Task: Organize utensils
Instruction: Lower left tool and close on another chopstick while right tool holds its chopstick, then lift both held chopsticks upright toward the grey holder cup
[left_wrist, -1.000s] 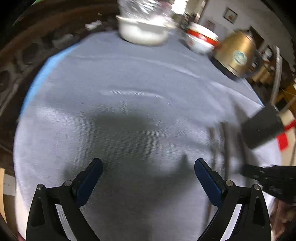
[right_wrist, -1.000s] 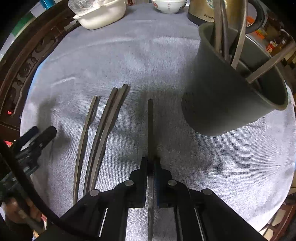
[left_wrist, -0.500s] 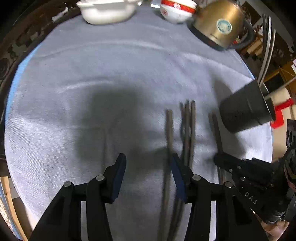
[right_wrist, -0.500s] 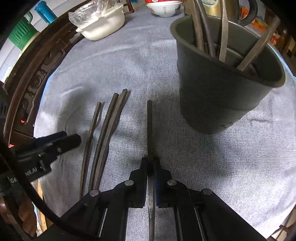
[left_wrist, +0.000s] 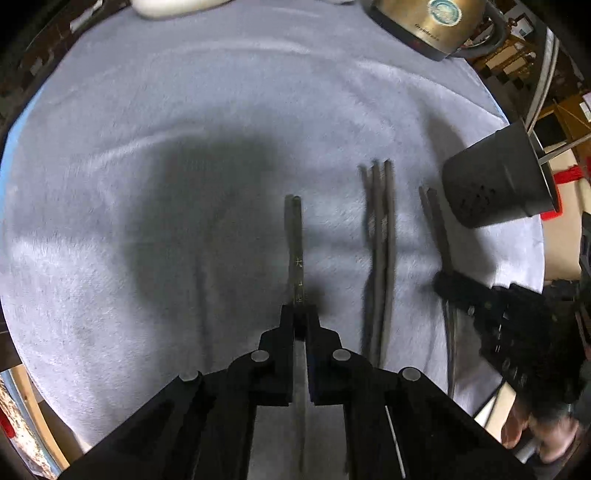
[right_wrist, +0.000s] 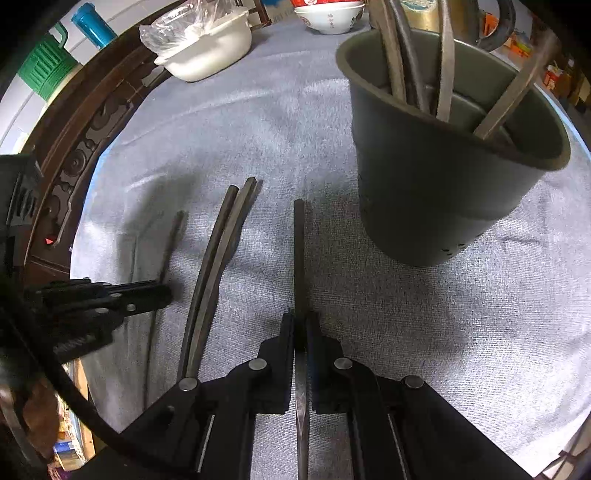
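Two wrist views of a round surface (left_wrist: 221, 110) draped in a pale grey cloth (right_wrist: 406, 314). Landmark: the dark grey utensil holder (right_wrist: 443, 192), standing upright on the cloth with several chopsticks leaning inside it.

Left tongs (left_wrist: 300, 321): closed tight on a single dark chopstick (left_wrist: 297, 243), which runs straight ahead from the pads and lies along the cloth, well to the left of the holder (left_wrist: 495, 181). This stick is the farthest of the loose ones from the holder.

Right tongs (right_wrist: 300, 328): likewise closed, pinching another chopstick (right_wrist: 299, 258) that lies nearest the holder, just to its left, its far tip level with the holder's base.

Between the two gripped sticks, a loose pair of chopsticks (right_wrist: 218, 266) lies side by side, touching along its length, parallel to the others.

Beyond the holder, toward the far rim of the surface: a brass-coloured kettle (left_wrist: 424, 26), a red-and-white bowl (right_wrist: 328, 16), and a white dish (right_wrist: 210, 48) with clear plastic over it.

Part of a person's hand (left_wrist: 532, 432) shows behind the right tongs in the left view.
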